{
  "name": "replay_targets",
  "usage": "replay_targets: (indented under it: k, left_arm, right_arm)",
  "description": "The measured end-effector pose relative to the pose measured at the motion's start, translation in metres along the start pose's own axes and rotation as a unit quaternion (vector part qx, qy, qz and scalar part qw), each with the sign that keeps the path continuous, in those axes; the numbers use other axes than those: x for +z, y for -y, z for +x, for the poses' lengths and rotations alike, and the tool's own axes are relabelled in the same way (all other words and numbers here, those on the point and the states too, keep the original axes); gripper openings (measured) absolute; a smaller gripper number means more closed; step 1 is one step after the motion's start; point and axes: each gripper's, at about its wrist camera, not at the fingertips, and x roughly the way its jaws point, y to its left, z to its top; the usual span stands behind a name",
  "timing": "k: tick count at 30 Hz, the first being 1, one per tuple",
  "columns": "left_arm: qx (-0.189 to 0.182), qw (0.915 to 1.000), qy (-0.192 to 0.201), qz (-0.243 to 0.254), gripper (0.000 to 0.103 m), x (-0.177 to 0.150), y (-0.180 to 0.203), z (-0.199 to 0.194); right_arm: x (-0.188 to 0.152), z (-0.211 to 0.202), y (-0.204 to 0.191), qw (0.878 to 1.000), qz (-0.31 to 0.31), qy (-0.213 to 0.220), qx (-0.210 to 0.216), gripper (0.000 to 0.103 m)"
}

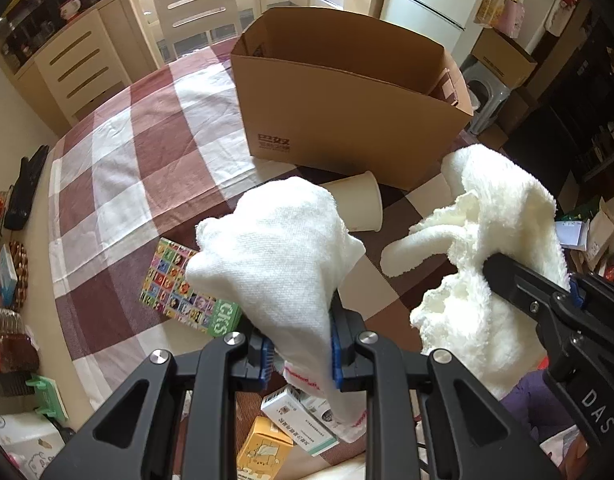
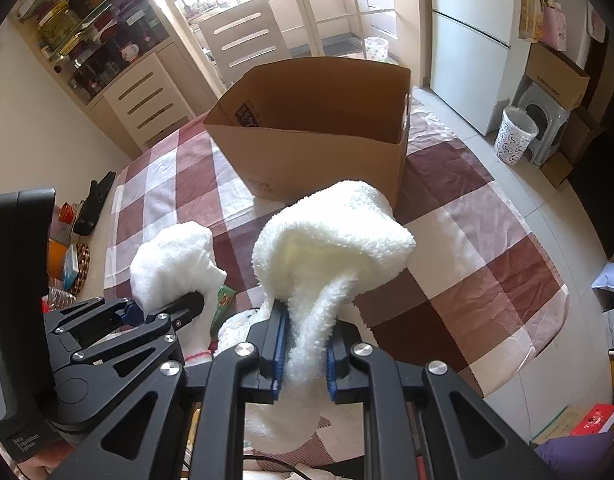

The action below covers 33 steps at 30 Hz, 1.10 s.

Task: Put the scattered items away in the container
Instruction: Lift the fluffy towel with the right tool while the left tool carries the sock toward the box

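Observation:
An open cardboard box (image 1: pixel 347 120) stands on the checked tablecloth (image 1: pixel 139 152); it also shows in the right wrist view (image 2: pixel 315 152). My left gripper (image 1: pixel 301 356) is shut on a white woven towel (image 1: pixel 279 248) and holds it above the table. My right gripper (image 2: pixel 303 356) is shut on a fluffy cream towel (image 2: pixel 331 248), which also shows in the left wrist view (image 1: pixel 495 240). Both are lifted in front of the box. A paper cup (image 1: pixel 359 200) lies on its side by the box. A colourful card box (image 1: pixel 187 288), a medicine box (image 1: pixel 299 420) and a yellow carton (image 1: pixel 263 452) lie below.
A chair (image 2: pixel 243 36) stands behind the table. A cabinet with drawers (image 2: pixel 143 96) is at the left, a fridge (image 2: pixel 467 40) at the right. Clutter lies on the floor left of the table (image 1: pixel 15 240). A patterned bin (image 2: pixel 515 132) stands at the right.

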Motion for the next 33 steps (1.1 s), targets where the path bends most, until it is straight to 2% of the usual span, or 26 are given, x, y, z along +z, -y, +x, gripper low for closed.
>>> replay_targets:
  k: [16, 33]
  left_arm:
    - [-0.015, 0.9996, -0.008, 0.022, 0.022, 0.039, 0.011, 0.018]
    - [-0.020, 0.9992, -0.012, 0.031, 0.022, 0.073, 0.008, 0.031]
  right_arm:
    - [0.020, 0.011, 0.020, 1.000, 0.025, -0.003, -0.013, 0.016]
    - [0.044, 0.024, 0.019, 1.000, 0.028, -0.009, -0.002, 0.016]
